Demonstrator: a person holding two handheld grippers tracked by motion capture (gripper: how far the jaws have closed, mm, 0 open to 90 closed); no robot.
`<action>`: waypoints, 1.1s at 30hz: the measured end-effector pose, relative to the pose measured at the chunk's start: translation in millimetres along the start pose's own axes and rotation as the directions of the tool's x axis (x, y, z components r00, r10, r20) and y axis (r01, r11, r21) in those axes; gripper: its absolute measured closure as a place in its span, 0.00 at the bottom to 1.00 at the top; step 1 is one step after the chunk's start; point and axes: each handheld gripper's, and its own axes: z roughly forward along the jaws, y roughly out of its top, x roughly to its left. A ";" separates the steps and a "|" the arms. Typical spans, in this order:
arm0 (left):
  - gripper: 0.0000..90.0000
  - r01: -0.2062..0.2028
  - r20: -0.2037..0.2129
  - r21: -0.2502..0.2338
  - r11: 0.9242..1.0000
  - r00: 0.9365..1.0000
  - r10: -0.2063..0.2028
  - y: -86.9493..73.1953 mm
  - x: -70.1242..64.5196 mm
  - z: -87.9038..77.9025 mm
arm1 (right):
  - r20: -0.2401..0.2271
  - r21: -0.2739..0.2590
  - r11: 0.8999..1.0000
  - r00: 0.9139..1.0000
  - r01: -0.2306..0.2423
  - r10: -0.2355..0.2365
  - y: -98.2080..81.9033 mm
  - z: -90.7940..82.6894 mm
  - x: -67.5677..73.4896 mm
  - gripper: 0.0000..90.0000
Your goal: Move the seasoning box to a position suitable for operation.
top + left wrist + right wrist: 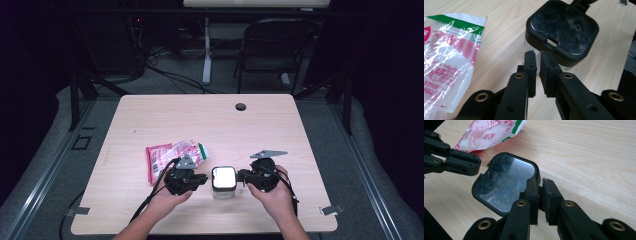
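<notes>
A clear container point(223, 179) with a black square lid point(564, 30) stands near the table's front edge. My left gripper point(539, 53) points at its left side. The jaws are nearly together, with only a thin slit and nothing between them, and the tips are at the clear wall just below the lid's rim. My right gripper point(540, 181) comes in from the opposite side, jaws closed on the rim at a corner of the lid point(504, 182). In the high view the left gripper point(204, 178) and right gripper point(242, 175) flank the container.
A red, white and green plastic bag point(175, 152) lies flat on the wooden table point(280, 130) just behind the left gripper. It also appears in the left gripper view point(446, 55). A cable hole point(241, 106) sits near the far edge. A folding chair point(272, 47) stands beyond the table.
</notes>
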 end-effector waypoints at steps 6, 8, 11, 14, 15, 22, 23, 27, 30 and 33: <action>0.97 -0.021 0.035 0.013 1.000 0.999 0.021 -1.8 -6.1 1.2 | -0.009 -0.007 1.000 1.000 -0.010 0.009 -1.4 -0.2 -0.5 0.95; 0.97 -0.023 0.042 0.015 1.000 0.999 0.023 -2.0 -7.2 2.4 | -0.009 -0.010 1.000 1.000 -0.009 0.009 -1.6 0.0 -0.6 0.95; 0.97 -0.035 0.046 0.023 0.999 0.998 0.034 -2.3 -9.9 5.0 | -0.002 -0.008 1.000 1.000 -0.009 0.009 -1.6 -0.2 0.1 0.95; 0.97 -0.040 0.051 0.030 0.999 0.998 0.038 -2.4 -11.7 6.8 | -0.001 -0.013 1.000 1.000 -0.006 0.006 -1.8 0.0 0.2 0.95; 0.97 -0.040 0.051 0.030 0.999 0.998 0.038 -2.4 -11.7 6.8 | -0.001 -0.013 1.000 1.000 -0.006 0.006 -1.8 0.0 0.2 0.95; 0.96 -0.035 0.051 0.028 0.999 0.998 0.034 -1.6 -11.8 5.6 | -0.004 -0.015 1.000 1.000 -0.009 0.009 -2.4 -0.2 0.2 0.95; 0.96 -0.034 0.051 0.026 0.999 0.998 0.033 -1.6 -12.1 5.4 | -0.005 -0.012 1.000 1.000 -0.011 0.011 -2.3 -0.4 -0.1 0.95; 0.96 -0.035 0.051 0.018 0.999 0.998 0.034 -0.8 -12.2 4.2 | -0.007 -0.015 1.000 1.000 -0.012 0.012 -2.6 -0.2 -0.8 0.95; 0.97 -0.028 0.057 0.012 1.000 0.998 0.027 0.2 -12.3 2.7 | -0.006 -0.015 1.000 1.000 -0.013 0.013 -2.6 -0.3 -0.9 0.95; 0.98 -0.027 0.062 0.001 1.000 0.998 0.027 1.3 -12.4 1.8 | -0.007 -0.017 1.000 1.000 -0.016 0.016 -2.7 -0.3 -0.9 0.95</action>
